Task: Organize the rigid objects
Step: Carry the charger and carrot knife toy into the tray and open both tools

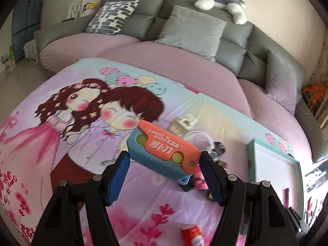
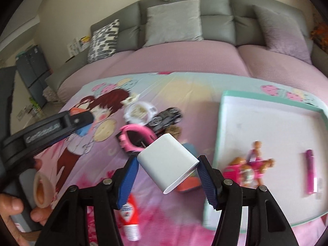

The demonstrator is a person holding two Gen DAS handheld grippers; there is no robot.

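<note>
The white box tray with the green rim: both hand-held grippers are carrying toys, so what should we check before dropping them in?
1. Left hand-held gripper holds the orange-and-blue plastic carrot knife toy: ok, pads press on both ends.
2. Right hand-held gripper holds the white rectangular plastic charger block: ok, though it sits tilted.
3. White box tray with green rim has bare space: ok.
4. Small pink doll figures and magenta tube inside the tray kept clear of the drop spot: cannot tell yet.
5. Red squeeze tube with white cap under the right gripper: not in the way, ok.
</note>
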